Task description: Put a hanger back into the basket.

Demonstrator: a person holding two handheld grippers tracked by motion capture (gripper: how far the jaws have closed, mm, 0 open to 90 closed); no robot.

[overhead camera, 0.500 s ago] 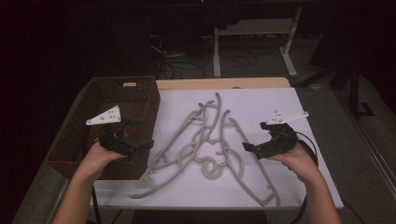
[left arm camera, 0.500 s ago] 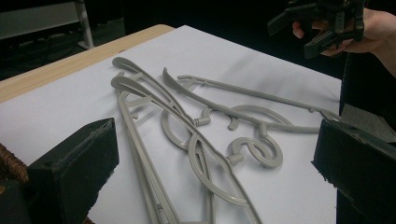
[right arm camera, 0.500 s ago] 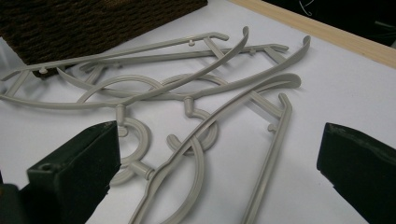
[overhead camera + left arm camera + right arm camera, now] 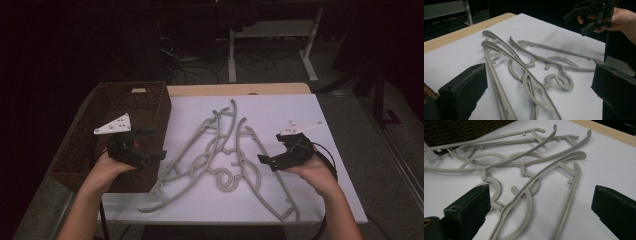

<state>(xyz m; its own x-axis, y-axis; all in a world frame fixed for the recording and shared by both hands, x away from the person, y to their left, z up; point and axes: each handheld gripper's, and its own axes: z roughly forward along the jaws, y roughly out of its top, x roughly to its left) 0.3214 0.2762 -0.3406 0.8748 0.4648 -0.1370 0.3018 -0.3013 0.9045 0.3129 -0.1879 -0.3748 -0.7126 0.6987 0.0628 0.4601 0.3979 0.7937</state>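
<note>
Several grey plastic hangers [image 4: 225, 150] lie tangled in a pile on the white sheet [image 4: 320, 190]. In the high view my left gripper [image 4: 152, 144] hovers open at the pile's left side, next to the basket's wall. My right gripper [image 4: 270, 152] hovers open at the pile's right side, pointing at it. The left gripper view shows its jaws wide apart over the hangers [image 4: 524, 67], with the other hand's gripper [image 4: 594, 15] beyond them. In the right gripper view the jaws stand wide apart above the hooks [image 4: 526, 182]. Neither gripper holds anything.
A dark wicker basket [image 4: 80, 150] stands on the left of the table, touching the sheet's edge. A strip of bare wooden tabletop [image 4: 240, 89] shows behind the sheet. Table legs and cables [image 4: 235, 55] stand on the dark floor beyond.
</note>
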